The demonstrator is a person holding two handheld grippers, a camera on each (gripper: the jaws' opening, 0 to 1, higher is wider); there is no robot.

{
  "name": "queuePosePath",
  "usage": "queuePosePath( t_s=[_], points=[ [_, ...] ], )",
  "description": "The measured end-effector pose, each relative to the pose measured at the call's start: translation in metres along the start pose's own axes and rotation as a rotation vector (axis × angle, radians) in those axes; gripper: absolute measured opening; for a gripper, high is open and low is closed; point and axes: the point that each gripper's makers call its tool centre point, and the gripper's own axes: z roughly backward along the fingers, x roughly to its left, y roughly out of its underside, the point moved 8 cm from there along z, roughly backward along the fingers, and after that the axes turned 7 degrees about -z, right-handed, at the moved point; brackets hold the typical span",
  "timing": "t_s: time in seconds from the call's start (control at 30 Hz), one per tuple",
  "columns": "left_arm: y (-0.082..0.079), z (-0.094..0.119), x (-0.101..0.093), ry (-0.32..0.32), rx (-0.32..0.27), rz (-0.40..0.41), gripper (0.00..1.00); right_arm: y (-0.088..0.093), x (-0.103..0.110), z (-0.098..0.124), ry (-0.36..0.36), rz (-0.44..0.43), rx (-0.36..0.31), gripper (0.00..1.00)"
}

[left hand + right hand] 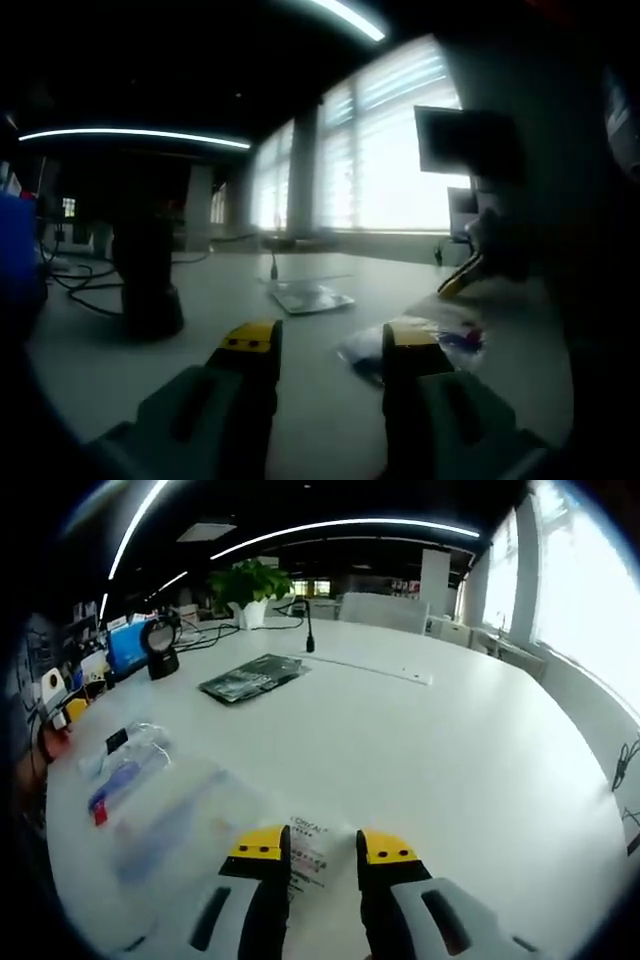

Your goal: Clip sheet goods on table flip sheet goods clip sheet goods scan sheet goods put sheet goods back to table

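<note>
On the white table (450, 740), at far left, scanner (158, 645) standing; right of it, dark packet (250, 677) lying flat. Nearer, clear sheet goods (170, 820) spread flat, label end between the parted yellow jaws of right gripper (324, 852), unclamped. Left gripper (330, 345) likewise parted, empty, a small packet (425, 345) just beyond. Likely trouble: slick film slipping or buckling if pinched shallowly at the edge.

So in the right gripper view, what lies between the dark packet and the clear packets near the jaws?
Nothing: bare white table runs from the dark packet to the clear packets, seen in the right gripper view.
</note>
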Motion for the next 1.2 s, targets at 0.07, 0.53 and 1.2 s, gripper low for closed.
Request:
queuePosePath(
  t_s=[0.07, 0.53, 1.2],
  points=[
    [0.0, 0.0, 0.0, 0.001, 0.001, 0.0, 0.33, 0.001, 0.0, 0.0, -0.001, -0.01, 0.001, 0.21],
    [0.0, 0.0, 0.0, 0.001, -0.002, 0.003, 0.33, 0.001, -0.006, 0.001, 0.039, -0.026, -0.015, 0.33],
    [0.0, 0.0, 0.0, 0.001, -0.004, 0.0, 0.33, 0.001, 0.005, -0.001, 0.029, -0.05, 0.007, 0.11]
  ],
)
